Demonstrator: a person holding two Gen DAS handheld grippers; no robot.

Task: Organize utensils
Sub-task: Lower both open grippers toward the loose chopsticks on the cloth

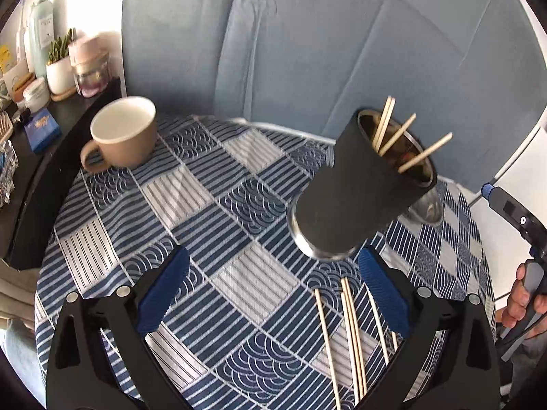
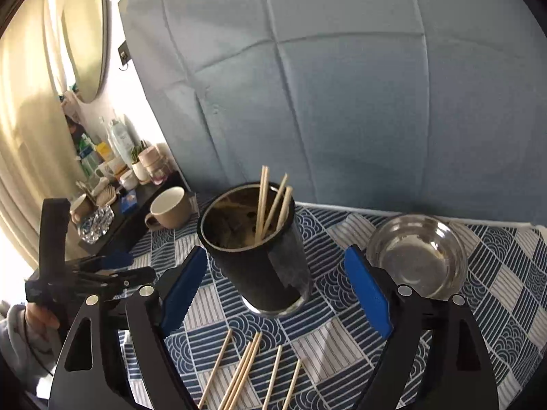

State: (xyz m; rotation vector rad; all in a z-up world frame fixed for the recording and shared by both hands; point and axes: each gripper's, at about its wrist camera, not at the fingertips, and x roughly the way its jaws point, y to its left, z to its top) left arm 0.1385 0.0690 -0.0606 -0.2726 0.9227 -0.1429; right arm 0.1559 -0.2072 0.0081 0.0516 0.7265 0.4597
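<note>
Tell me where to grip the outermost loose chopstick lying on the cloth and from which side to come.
Grip the rightmost chopstick near its far end, coming from above with the right gripper, fingers straddling it crosswise. It lies flat and apart from the others, so the fingers likely have room.

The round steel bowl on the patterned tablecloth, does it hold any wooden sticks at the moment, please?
No, the round steel bowl is empty in the right wrist view; sticks stand only in the tall black cup or lie on the tablecloth.

Place: I think I am in a bedroom at home.
Soft wall: a padded blue headboard (image 2: 342, 102).
Side shelf (image 1: 51, 157): bottles (image 2: 119, 136), a little plant (image 1: 59, 48), a round mirror (image 2: 85, 30).
Tabletop: a blue patterned cloth (image 1: 205, 239).
</note>
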